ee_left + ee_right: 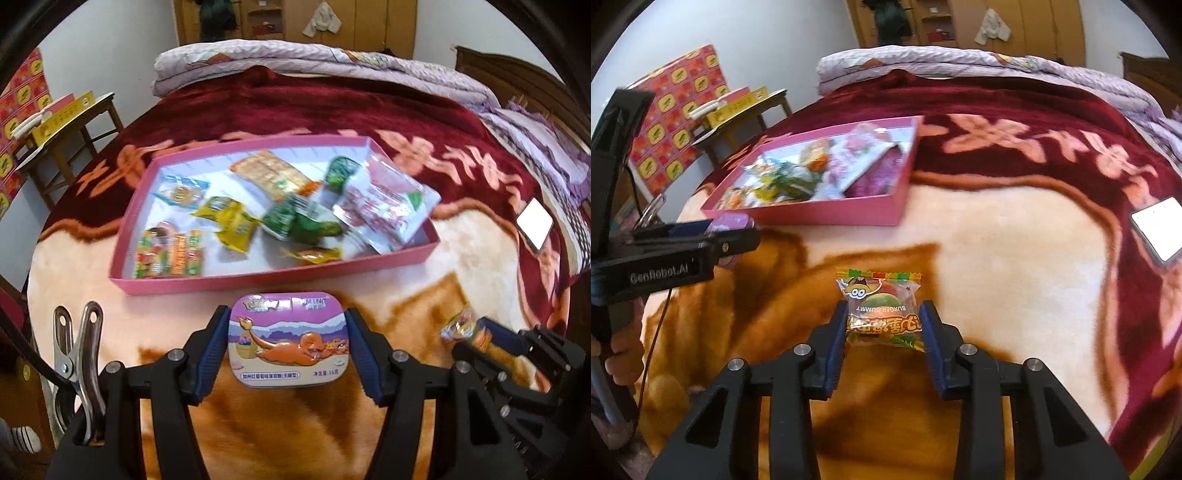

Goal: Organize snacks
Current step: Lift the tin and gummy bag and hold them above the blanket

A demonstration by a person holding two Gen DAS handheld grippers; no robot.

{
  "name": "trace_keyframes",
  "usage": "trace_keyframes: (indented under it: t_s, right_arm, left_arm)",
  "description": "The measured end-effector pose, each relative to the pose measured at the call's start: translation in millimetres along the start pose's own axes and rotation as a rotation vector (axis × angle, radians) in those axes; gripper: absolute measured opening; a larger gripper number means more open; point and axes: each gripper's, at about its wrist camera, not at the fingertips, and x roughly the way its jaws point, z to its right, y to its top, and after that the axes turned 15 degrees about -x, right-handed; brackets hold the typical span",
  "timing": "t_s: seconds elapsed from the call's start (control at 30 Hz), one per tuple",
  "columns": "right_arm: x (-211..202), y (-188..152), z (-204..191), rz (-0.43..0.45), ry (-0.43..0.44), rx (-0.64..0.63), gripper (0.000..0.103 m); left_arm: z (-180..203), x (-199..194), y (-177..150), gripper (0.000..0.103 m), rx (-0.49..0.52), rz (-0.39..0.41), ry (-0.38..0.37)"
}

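A purple mint tin with an orange cartoon creature hangs just above the blanket, in front of the pink box's near wall, and my left gripper is shut on its two short sides. The box holds several snack packets, green, yellow, orange and white. My right gripper is shut on a clear burger gummy packet that rests on the blanket, its blue pads pressing both sides. In the right wrist view, the left gripper with the tin sits left of the pink box.
A phone with a lit screen lies on the blanket at the right. A folded lilac quilt lies at the bed's far end. A small wooden table with a yellow carton stands left of the bed.
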Motion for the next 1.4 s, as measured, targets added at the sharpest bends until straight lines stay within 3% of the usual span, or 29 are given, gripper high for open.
trace_keyframes:
  t_s: [0.7, 1.4]
  right_arm:
    - [-10.1, 22.1, -57.0, 0.035, 0.065, -0.098, 0.037]
    - [-7.5, 21.3, -67.4, 0.028, 0.080, -0.091, 0.037]
  left_arm:
    - [-44.4, -33.2, 4.9, 0.065, -0.095, 0.056, -0.032]
    - [-53.8, -45.1, 4.5, 0.065, -0.123, 0.061, -0.071]
